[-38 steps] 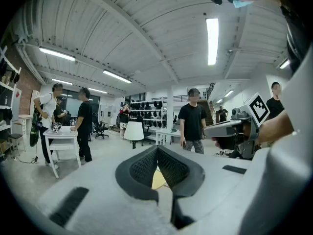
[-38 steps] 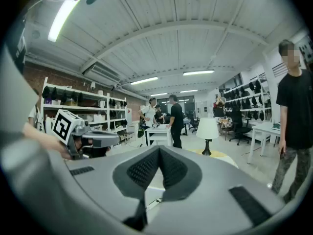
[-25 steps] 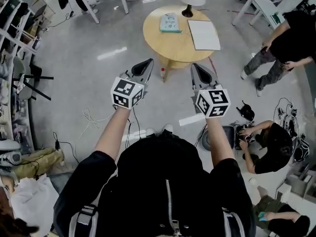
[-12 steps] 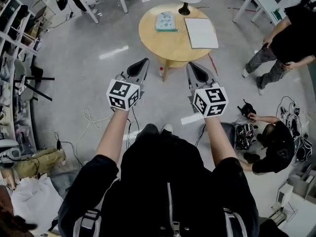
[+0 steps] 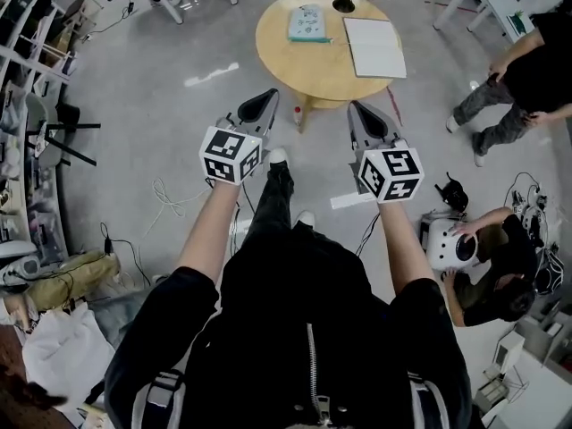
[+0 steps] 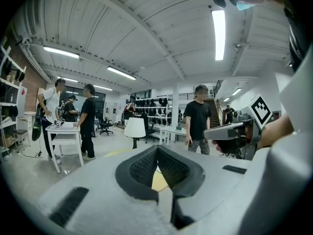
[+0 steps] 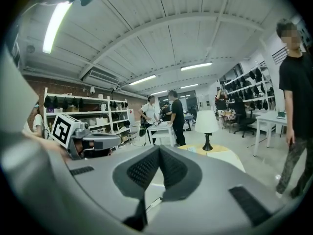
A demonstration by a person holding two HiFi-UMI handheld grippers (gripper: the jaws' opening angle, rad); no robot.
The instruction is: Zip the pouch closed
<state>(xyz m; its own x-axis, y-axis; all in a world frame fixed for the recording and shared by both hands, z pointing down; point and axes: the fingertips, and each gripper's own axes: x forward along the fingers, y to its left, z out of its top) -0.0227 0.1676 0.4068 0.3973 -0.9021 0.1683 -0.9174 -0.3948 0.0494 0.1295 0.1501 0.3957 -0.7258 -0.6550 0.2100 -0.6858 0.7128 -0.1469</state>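
Head view: round wooden surface at 12 o'clock, well apart from both claws. Flat on it the pouch, pale teal, at about 11 o'clock of the top; white sheet just beside it at 2 o'clock; lamp base at the far rim, 12 o'clock. Zipper state not readable from this far off. Out in front of the body, the left claw at 11 o'clock and the right claw at 1 o'clock, side by side, both aimed toward the surface. Left gripper view: pads pressed together, nothing between them. Right gripper view: same, closed tight and empty, with lamp and yellow top ahead past the tips. One foot forward on the floor between the two arms. Judged as the approach step, prior to any contact with the pouch; zipping not yet begun. Next move, as judged: close the gap to the surface, spread both claws on arrival, pin the fabric near the zip end with one, take the pull tab with the other. Calls first for a nearer look to find the tab and the open end. Small bottle on the floor by the surface's leg, 12 o'clock of the feet: worth stepping wide of.
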